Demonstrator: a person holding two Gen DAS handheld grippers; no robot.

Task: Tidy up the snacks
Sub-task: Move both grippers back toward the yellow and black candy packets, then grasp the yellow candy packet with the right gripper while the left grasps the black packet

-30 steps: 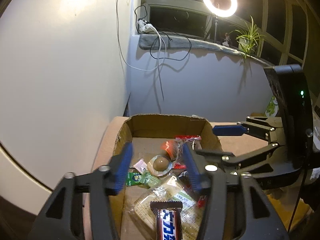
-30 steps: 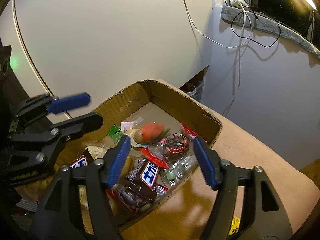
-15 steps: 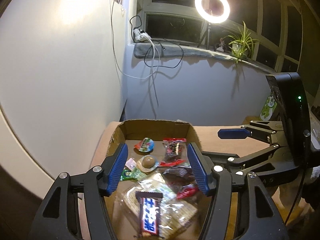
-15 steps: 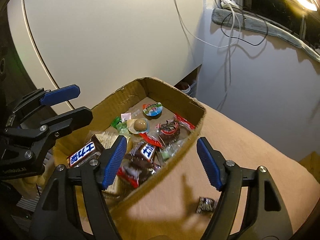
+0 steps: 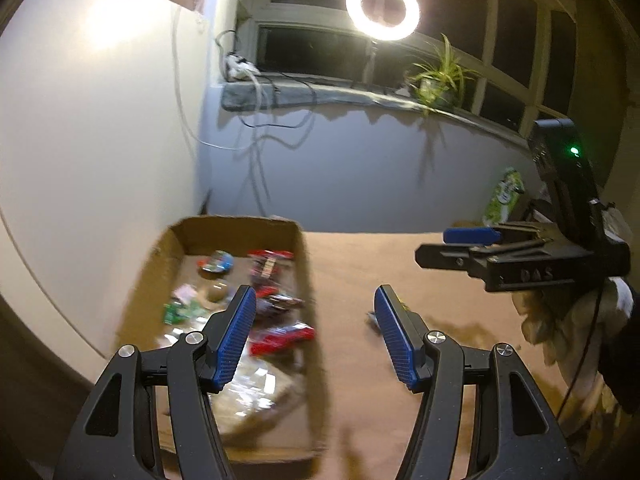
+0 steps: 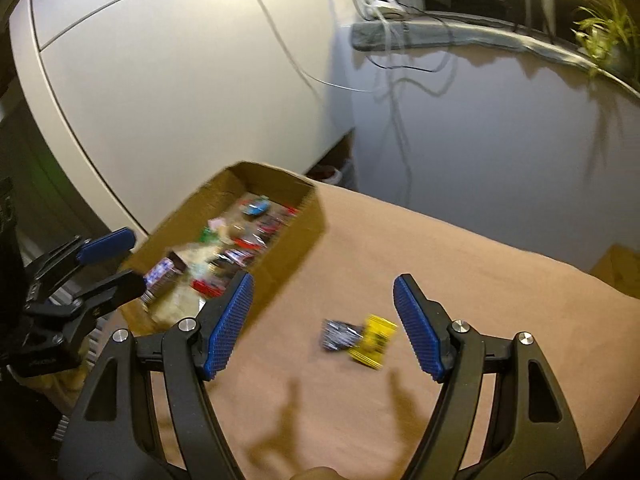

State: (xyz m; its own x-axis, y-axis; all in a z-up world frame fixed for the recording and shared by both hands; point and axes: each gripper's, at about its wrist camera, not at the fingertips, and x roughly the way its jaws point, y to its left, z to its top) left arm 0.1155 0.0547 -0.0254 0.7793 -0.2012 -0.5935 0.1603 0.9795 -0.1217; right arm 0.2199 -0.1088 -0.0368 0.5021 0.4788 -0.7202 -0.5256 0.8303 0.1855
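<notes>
Two loose snacks, a dark packet (image 6: pixel 338 334) touching a yellow packet (image 6: pixel 373 341), lay on the tabletop (image 6: pixel 460 264) just ahead of the right hand-held gripper (image 6: pixel 322 326), spread wide and empty, likely lining up a pickup, while the equally open, empty left hand-held gripper (image 5: pixel 314 338) hung by the cardboard box (image 6: pixel 296 240) of collected snacks beyond.

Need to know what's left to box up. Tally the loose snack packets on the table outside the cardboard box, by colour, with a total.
Yellow packet: 1
Dark packet: 1
Total: 2, touching each other on the table, ahead of the open right gripper. Snacks inside the cardboard box are too blurred to count.
</notes>
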